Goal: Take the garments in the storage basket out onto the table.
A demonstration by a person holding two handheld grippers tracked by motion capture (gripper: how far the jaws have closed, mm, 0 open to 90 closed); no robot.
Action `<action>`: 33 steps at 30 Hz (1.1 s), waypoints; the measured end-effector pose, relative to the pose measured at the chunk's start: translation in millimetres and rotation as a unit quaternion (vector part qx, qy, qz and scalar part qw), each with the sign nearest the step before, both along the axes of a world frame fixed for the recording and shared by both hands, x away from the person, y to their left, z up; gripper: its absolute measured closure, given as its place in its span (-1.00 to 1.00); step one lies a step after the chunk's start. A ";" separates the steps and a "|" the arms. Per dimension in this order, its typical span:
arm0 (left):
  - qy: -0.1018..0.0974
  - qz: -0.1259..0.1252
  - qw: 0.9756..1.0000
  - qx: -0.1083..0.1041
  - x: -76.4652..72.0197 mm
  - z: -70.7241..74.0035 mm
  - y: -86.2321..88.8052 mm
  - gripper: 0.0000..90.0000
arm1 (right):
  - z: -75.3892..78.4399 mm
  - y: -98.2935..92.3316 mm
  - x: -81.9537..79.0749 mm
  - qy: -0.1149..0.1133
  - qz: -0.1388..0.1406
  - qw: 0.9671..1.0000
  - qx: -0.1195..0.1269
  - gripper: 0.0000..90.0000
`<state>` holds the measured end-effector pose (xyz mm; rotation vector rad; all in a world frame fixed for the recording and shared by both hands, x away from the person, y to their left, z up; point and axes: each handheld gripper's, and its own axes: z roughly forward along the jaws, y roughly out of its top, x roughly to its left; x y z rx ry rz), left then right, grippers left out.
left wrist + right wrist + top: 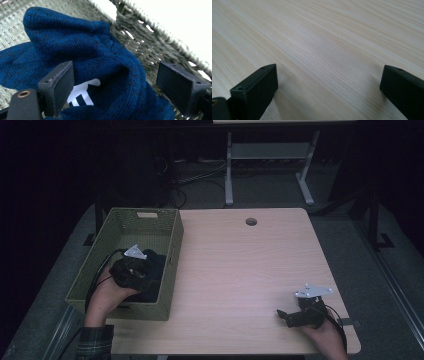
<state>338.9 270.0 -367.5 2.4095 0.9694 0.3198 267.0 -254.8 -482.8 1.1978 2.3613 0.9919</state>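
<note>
Blue knit garment [95, 60] lies bunched in the woven basket [170, 251] at left of frame, left gripper [115, 82] jaws wide astride a fold; risk: closing pinches only the loose fold or snags the basket wall; right gripper [286, 314] wide open, idle over table [240, 265] lower right.

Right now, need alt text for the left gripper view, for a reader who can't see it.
A crumpled blue knit garment with a white patch lies inside a woven grey-green basket, seen close up. The left gripper has its two black jaws spread wide open on either side of a fold of the cloth, not closed on it.
</note>
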 end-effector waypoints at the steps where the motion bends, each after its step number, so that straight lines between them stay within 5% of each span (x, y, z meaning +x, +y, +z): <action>1: 0.004 -0.001 1.000 0.001 0.5 -0.1 0.2 -0.61 | 0.0 0.0 0.0 0.000 0.000 1.000 0.000 -0.97; 12: 0.025 -0.017 0.999 0.021 3.2 -4.0 -4.3 -0.03 | 0.0 0.1 0.0 0.000 0.000 1.000 0.000 -0.97; 13: 0.031 -0.020 0.999 0.018 3.0 -3.9 -4.4 0.23 | 0.0 0.0 0.0 0.000 0.000 1.000 0.000 -0.97; 19: 0.055 -0.027 0.998 0.018 4.6 -5.0 -3.7 0.73 | 0.0 -0.1 0.0 0.000 0.000 1.000 0.000 -0.97; 26: 0.061 -0.023 0.998 0.008 6.9 3.3 2.9 0.76 | 0.0 0.1 0.0 0.000 0.000 1.000 0.000 -0.97; 33: 0.057 -0.015 0.998 0.014 8.9 26.9 8.8 0.78 | 0.0 0.0 -0.1 0.000 0.000 1.000 0.000 -0.97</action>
